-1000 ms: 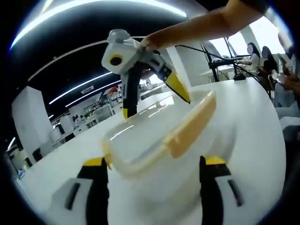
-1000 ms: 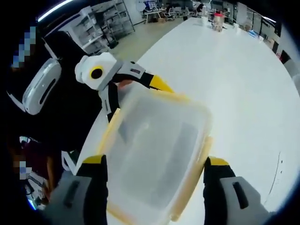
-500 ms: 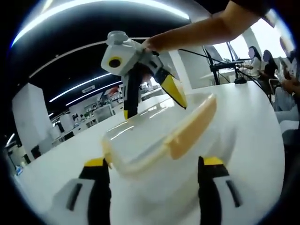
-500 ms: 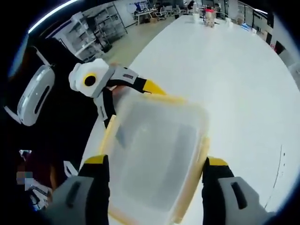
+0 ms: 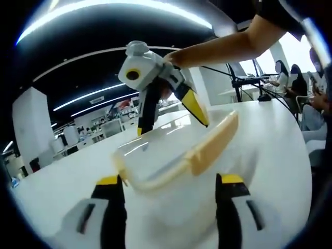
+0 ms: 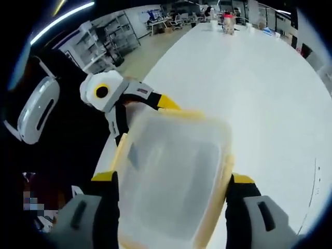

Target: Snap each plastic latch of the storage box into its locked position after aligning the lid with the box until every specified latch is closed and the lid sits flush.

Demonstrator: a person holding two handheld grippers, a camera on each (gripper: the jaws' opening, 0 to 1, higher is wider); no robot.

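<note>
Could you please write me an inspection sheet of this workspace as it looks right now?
Surface: white table, bare around the job.
Job's things: translucent storage box with lid on; yellow latch sticks out, unlocked.
Clutter: small items at the table's far end, too small to tell.
Grippers: left claw and right claw both open, straddling the box.
Cables: black cables behind the table.
Surroundings: shelving; seated people.
</note>
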